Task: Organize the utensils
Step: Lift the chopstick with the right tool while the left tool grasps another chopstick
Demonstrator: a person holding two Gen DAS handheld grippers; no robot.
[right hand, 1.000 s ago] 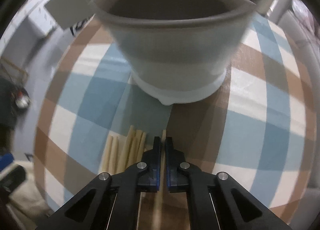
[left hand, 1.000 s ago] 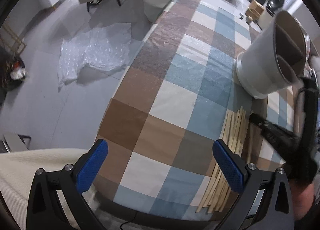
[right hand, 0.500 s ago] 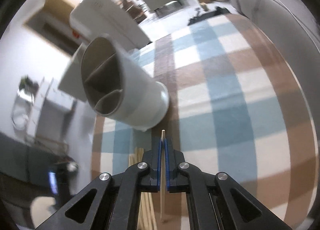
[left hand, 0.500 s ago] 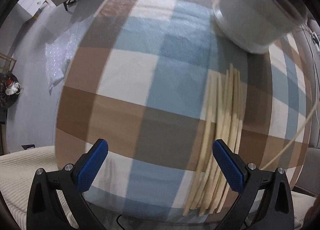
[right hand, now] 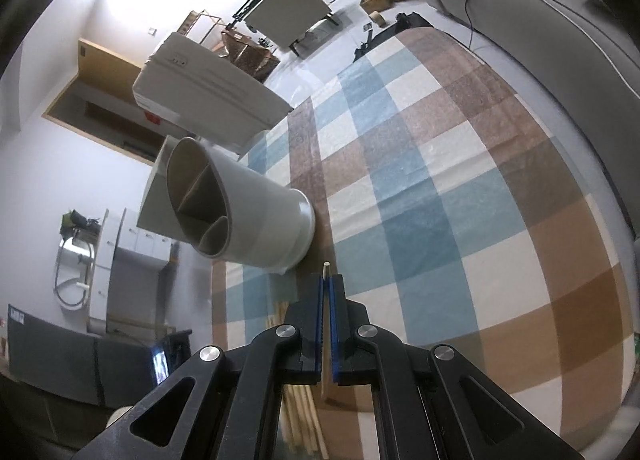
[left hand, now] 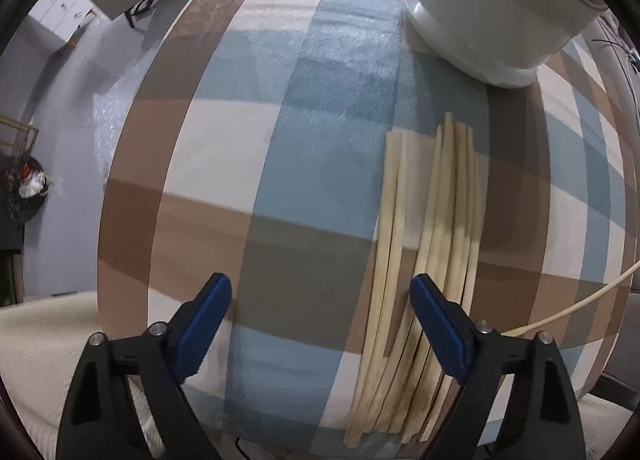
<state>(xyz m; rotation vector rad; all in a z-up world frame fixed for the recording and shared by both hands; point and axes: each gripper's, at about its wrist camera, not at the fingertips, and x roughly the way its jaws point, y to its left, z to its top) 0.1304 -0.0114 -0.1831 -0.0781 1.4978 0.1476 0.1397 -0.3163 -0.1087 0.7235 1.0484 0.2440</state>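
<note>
Pale wooden chopsticks [left hand: 436, 244] are lying in a loose bundle on the checked brown, blue and cream tablecloth [left hand: 288, 147], slim, square-edged and tapering toward the far end. The left gripper [left hand: 320, 324] is hanging over them with its jaws apart, having just been narrowing; its right blue ribbed pad is sitting over the bundle, and nothing is pinched. Beyond the sticks, a smooth white holder [left hand: 492, 15] is standing on the cloth, round, with a flared foot. The right gripper [right hand: 327, 296] is pinching a single chopstick [right hand: 326, 272] tightly, its tip poking out toward the holder, whose inside is showing dividers.
</note>
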